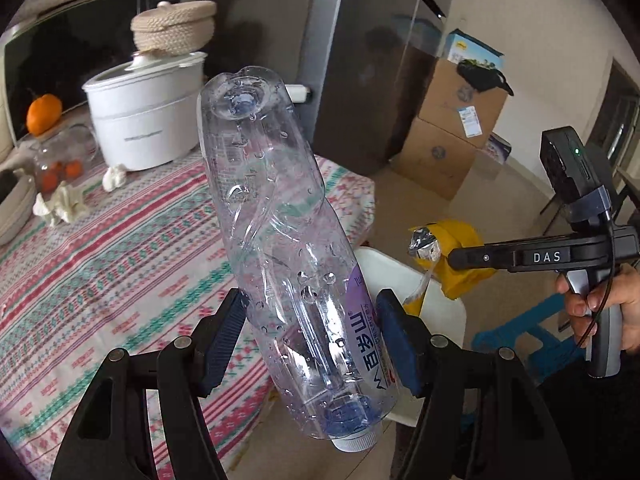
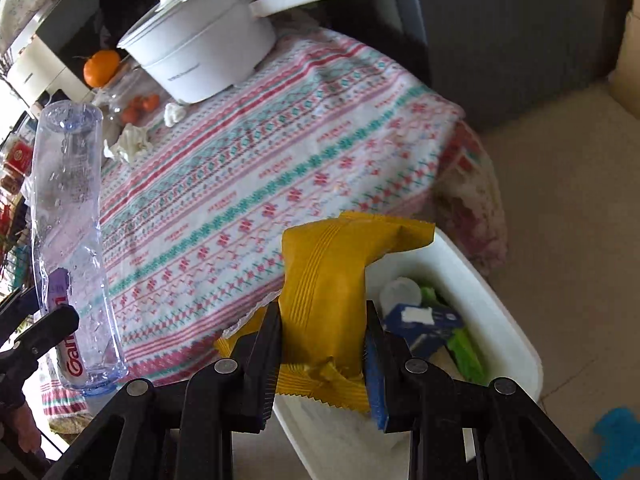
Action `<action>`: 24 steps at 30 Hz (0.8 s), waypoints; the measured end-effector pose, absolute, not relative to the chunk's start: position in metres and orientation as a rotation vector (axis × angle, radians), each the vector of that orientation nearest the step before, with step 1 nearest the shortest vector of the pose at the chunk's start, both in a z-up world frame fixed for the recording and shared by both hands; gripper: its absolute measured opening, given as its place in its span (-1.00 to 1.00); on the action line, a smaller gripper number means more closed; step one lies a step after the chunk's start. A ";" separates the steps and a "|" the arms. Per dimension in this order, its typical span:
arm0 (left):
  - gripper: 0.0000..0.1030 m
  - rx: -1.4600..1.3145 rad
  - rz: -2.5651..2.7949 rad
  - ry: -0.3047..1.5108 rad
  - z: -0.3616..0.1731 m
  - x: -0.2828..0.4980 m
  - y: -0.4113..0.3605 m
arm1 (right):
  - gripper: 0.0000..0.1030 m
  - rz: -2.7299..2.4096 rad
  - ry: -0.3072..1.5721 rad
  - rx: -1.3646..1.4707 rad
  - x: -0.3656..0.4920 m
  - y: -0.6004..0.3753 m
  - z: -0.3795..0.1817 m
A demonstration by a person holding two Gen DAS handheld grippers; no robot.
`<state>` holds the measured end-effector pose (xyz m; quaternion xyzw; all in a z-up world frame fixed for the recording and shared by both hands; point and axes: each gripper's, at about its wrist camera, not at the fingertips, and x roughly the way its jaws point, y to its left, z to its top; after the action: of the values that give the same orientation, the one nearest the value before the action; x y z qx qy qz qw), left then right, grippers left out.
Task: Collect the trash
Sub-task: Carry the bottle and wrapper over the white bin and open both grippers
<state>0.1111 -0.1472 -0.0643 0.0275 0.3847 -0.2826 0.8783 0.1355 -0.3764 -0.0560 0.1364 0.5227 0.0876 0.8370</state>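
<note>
A clear empty plastic bottle (image 1: 280, 220) with a purple label lies between the pads of my left gripper (image 1: 310, 334), cap end toward the camera, base tilted up and away. The pads press its lower half. In the right wrist view the same bottle (image 2: 68, 208) stands at the far left, over the table edge. My right gripper (image 2: 324, 344) is shut on a yellow snack wrapper (image 2: 324, 280), just above a white bin (image 2: 496, 300) holding a blue carton and green scraps. From the left wrist the right gripper (image 1: 450, 258) and wrapper (image 1: 460, 240) hang over the bin (image 1: 384, 268). Crumpled tissues (image 2: 132, 140) lie on the tablecloth.
A patterned tablecloth (image 1: 100, 280) covers the table, with a white pot (image 1: 144, 120), an orange (image 1: 44, 114) and a glass jar (image 1: 60, 156) at the back. A dark fridge (image 1: 360, 80) stands behind, cardboard boxes (image 1: 452, 136) beside it, and a blue stool (image 1: 520, 340) near the bin.
</note>
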 end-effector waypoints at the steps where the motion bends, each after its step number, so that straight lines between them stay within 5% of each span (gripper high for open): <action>1: 0.35 0.061 -0.604 0.798 -0.069 0.110 -0.157 | -0.37 0.171 1.110 0.294 0.131 -0.383 -0.058; 24: 0.41 0.231 -0.631 0.876 -0.163 0.127 -0.242 | -0.36 0.045 1.209 0.345 0.112 -0.449 -0.088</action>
<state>0.1273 -0.2424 -0.1629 0.1100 0.4160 -0.2998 0.8515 0.1120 -0.4493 -0.0882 0.1615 0.5654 0.0209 0.8086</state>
